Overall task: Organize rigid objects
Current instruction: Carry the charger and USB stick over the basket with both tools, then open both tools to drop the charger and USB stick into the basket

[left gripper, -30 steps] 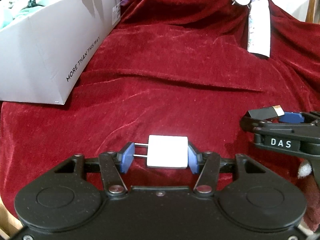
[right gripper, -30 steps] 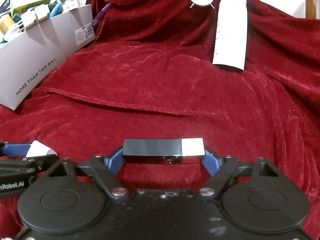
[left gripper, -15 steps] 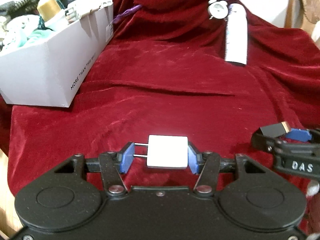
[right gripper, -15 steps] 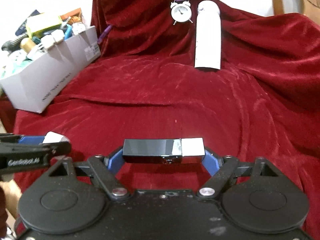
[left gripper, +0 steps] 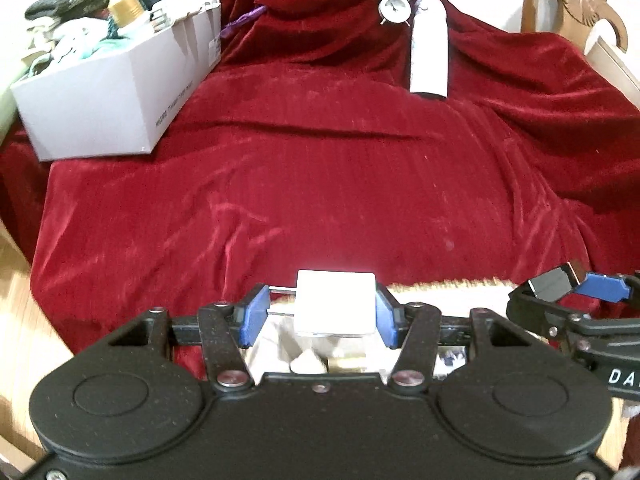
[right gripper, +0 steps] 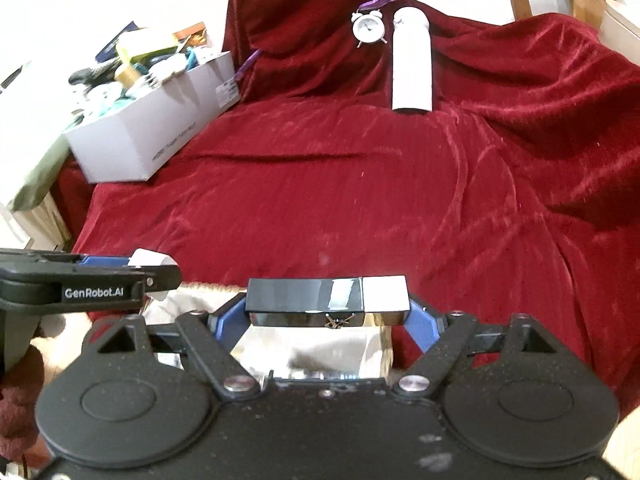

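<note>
My left gripper [left gripper: 320,314] is shut on a white plug adapter [left gripper: 335,302] whose two metal prongs point left. My right gripper [right gripper: 326,304] is shut on a glossy black bar with a silver end [right gripper: 327,295], held crosswise. Both are held above the near edge of the red velvet cloth [left gripper: 320,168]. The right gripper shows at the right of the left wrist view [left gripper: 560,286], and the left gripper at the left of the right wrist view [right gripper: 148,262]. Below the jaws lies a shiny silvery box or tray [right gripper: 312,350], mostly hidden.
A white cardboard box [left gripper: 120,92] full of mixed items stands at the far left. A white alarm clock [left gripper: 394,8] and a white cylinder bottle [left gripper: 428,56] stand at the back. A wooden chair back [left gripper: 568,0] is at the far right. Wooden floor shows at the left.
Both grippers have pulled back and risen, each still holding its object. The cloth's near edge and a silvery container below have come into view.
</note>
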Demonstrator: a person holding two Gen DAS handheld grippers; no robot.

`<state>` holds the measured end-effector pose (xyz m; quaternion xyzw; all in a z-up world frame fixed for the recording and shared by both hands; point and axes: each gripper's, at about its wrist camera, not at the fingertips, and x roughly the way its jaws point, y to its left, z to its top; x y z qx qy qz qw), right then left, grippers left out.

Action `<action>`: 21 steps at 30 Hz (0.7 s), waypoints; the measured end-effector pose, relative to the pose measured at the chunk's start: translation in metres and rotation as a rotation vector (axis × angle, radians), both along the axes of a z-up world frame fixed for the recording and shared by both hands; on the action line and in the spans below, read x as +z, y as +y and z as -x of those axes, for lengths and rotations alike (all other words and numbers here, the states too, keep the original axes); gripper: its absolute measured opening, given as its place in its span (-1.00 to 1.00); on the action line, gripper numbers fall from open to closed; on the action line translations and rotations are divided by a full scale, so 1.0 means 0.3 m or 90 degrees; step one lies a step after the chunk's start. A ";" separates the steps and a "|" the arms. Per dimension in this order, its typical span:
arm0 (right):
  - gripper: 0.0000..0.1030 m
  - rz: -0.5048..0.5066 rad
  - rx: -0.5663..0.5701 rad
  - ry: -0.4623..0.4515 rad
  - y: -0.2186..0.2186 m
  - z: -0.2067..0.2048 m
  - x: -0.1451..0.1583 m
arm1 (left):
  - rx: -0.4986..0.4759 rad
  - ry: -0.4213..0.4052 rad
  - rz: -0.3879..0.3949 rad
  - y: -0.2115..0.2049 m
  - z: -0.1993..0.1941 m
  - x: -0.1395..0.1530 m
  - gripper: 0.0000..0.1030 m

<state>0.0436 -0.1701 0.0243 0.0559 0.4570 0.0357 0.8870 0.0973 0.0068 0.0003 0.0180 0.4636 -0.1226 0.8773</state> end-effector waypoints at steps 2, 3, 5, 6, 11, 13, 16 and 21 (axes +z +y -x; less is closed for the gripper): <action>0.58 0.000 0.003 0.004 0.007 0.043 -0.002 | 0.002 0.002 -0.001 0.000 0.033 -0.004 0.02; 0.58 -0.002 0.006 0.007 0.009 0.065 -0.005 | 0.004 0.003 -0.002 0.000 0.049 -0.007 0.02; 0.59 -0.004 0.013 0.014 0.016 0.100 -0.013 | 0.006 0.008 -0.003 0.000 0.079 -0.017 0.02; 0.59 0.000 0.017 0.010 0.022 0.123 -0.014 | 0.007 0.008 -0.004 -0.001 0.093 -0.021 0.02; 0.59 0.009 0.026 -0.013 0.044 0.194 0.006 | 0.011 0.003 -0.013 -0.012 0.158 -0.040 0.02; 0.58 0.005 0.026 -0.014 0.048 0.213 0.010 | 0.017 -0.006 -0.019 -0.009 0.173 -0.037 0.02; 0.58 0.002 0.036 -0.018 0.064 0.238 0.012 | 0.026 -0.021 -0.025 0.001 0.198 -0.035 0.02; 0.58 0.017 0.044 -0.015 0.106 0.272 -0.008 | 0.038 -0.023 -0.022 0.017 0.218 -0.043 0.02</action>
